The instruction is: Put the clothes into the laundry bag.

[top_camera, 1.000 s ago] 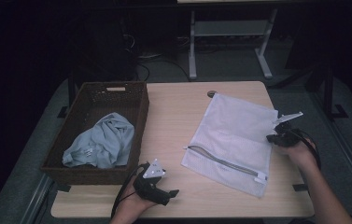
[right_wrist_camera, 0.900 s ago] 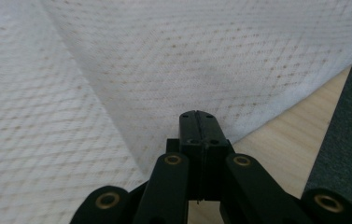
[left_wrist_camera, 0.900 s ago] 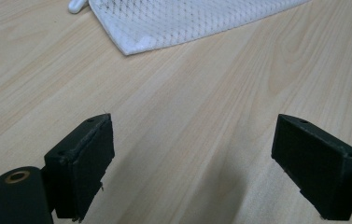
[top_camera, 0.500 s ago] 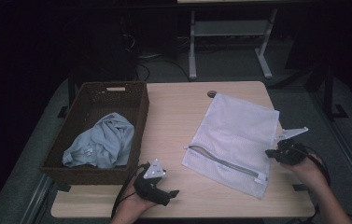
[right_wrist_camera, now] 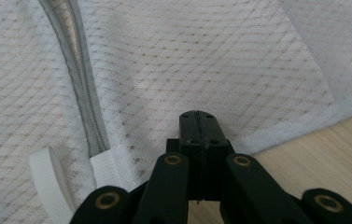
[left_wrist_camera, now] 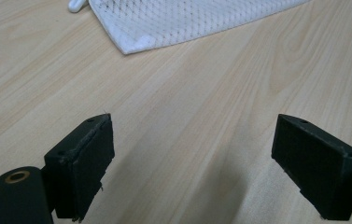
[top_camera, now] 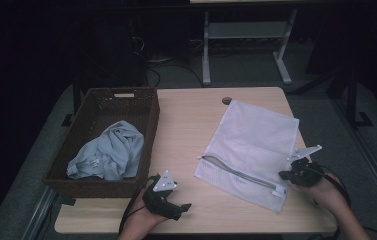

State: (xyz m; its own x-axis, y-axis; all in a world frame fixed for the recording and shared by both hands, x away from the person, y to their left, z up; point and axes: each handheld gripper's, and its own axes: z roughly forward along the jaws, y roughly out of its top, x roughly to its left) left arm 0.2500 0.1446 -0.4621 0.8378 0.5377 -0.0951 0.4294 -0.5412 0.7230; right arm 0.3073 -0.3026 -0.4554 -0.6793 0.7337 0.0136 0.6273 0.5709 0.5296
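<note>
- At the far left of the high view a dark wicker basket (top_camera: 148,117) sits on the wooden table (top_camera: 186,120), with a crumpled pale blue cloth (top_camera: 108,152) lying inside it.
- Just right of the basket's near corner, the left gripper (top_camera: 185,207) rests low at the table's near edge in the person's left hand (top_camera: 143,222). In the left gripper view its 2 jaws stand wide apart over bare wood, with nothing between them.
- Right of the middle lies a white mesh laundry bag (top_camera: 256,137), flat on the table and turned at a slant. Its grey zipper (top_camera: 238,172) runs along the near side.
- At the bag's near right corner sits the right gripper (top_camera: 282,175), held in the person's right hand (top_camera: 326,192).
- In the right gripper view its jaws are pressed together, their tips at the bag's white hem (right_wrist_camera: 299,123). Whether any mesh is pinched between them I cannot tell.
</note>
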